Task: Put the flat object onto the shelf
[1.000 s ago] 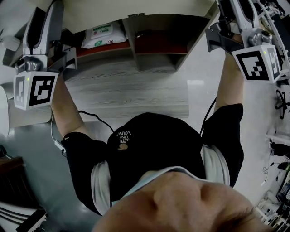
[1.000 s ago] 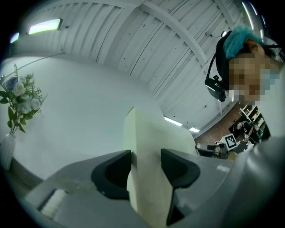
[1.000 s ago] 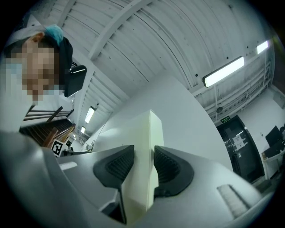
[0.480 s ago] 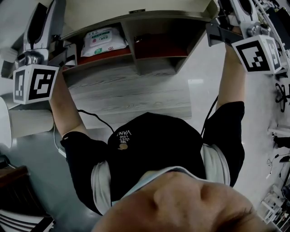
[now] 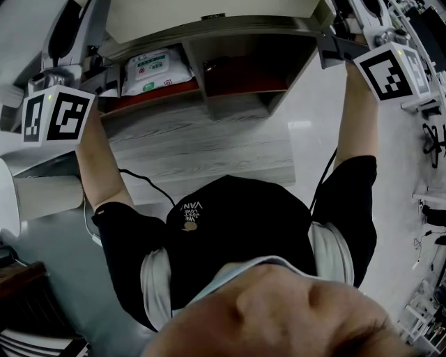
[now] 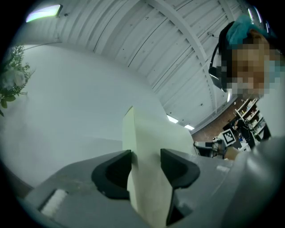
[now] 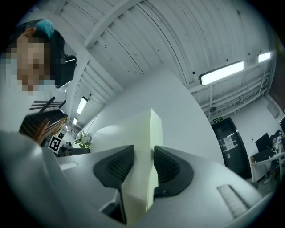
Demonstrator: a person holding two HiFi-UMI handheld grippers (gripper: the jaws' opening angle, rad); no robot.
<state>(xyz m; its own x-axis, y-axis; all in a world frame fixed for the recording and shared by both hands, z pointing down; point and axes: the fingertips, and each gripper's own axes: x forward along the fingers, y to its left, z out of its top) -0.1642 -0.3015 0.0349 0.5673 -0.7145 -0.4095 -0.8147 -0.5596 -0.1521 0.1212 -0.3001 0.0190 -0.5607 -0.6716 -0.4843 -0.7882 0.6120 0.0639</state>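
The flat object is a cream board [image 5: 209, 15], held level across the top of the head view, above the shelf [image 5: 240, 104]. My left gripper [image 5: 94, 59] grips its left end and my right gripper [image 5: 333, 43] its right end. In the left gripper view the board [image 6: 147, 133] stands edge-on between the dark pads [image 6: 116, 171], with my left gripper [image 6: 146, 171] shut on it. Seen from the right gripper view, the board [image 7: 139, 133] is pinched likewise by my right gripper [image 7: 144, 167]. The shelf is wooden with red-floored compartments.
A pack of wet wipes [image 5: 157, 68] lies in the shelf's left compartment; the right compartment [image 5: 244, 73] looks bare. Grey wood-grain floor [image 5: 202, 150] lies before the shelf. A potted plant [image 6: 12, 80] shows at the left of the left gripper view, with ceiling beams overhead.
Both grippers and the board have risen slightly and shifted toward the top of the head view. More of the shelf's compartments now shows beneath the board.
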